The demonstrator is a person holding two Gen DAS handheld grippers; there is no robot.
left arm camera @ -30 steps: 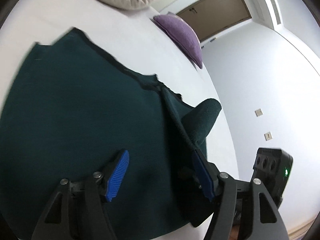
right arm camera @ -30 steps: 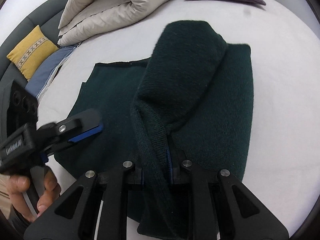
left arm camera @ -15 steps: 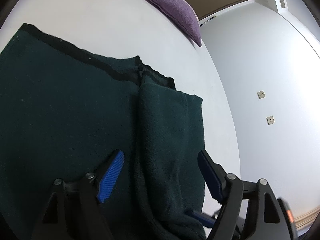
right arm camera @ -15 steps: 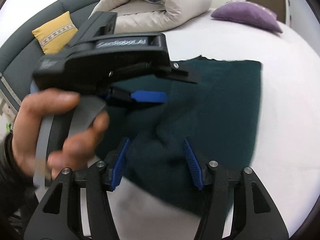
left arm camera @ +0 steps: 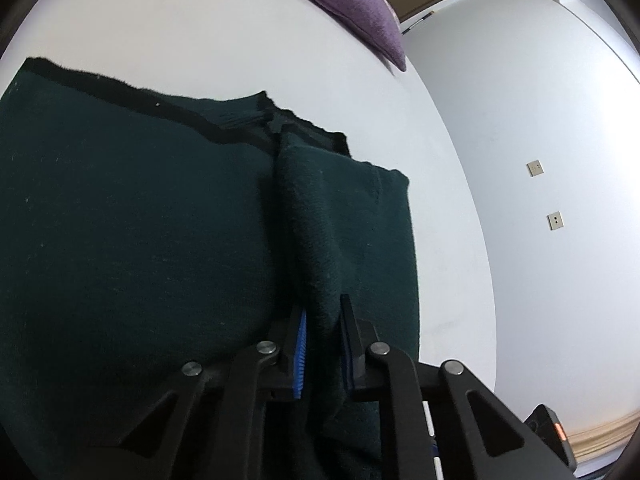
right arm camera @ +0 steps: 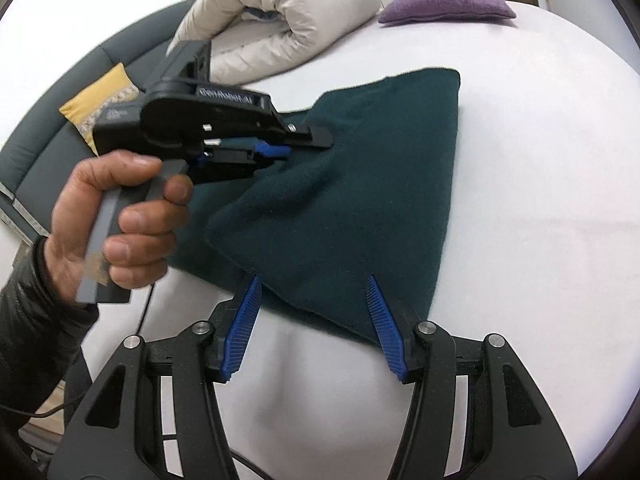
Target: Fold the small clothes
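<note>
Left wrist view showed the left gripper [left arm camera: 323,334] clamped on a raised ridge of the dark green knit garment [left arm camera: 132,248], its blue-padded fingers [left arm camera: 301,340] pressed close on either side of the fold. The garment lay spread on the white bed [left arm camera: 224,28], running ahead of that gripper and out to its left, with a black trimmed edge at the far end. To the right of the pinched ridge a narrower folded panel lay flat, its far corner squared off. Well beyond the garment, a purple cushion [left arm camera: 352,4] sat at the far side of the bed.

In the right wrist view, the right gripper [right arm camera: 314,320] stood with its blue fingers [right arm camera: 244,320] wide apart, holding nothing, poised at the near edge of the garment [right arm camera: 360,200], whose near corner lay between and just ahead of its tips. Ahead and to its left, a hand [right arm camera: 116,224] gripped the grey handle of the left gripper [right arm camera: 288,146], which bit into the cloth. Farther off lay a rolled cream duvet [right arm camera: 280,20], the purple cushion [right arm camera: 444,2] and a yellow cushion [right arm camera: 100,100] against a grey headboard [right arm camera: 48,136].
</note>
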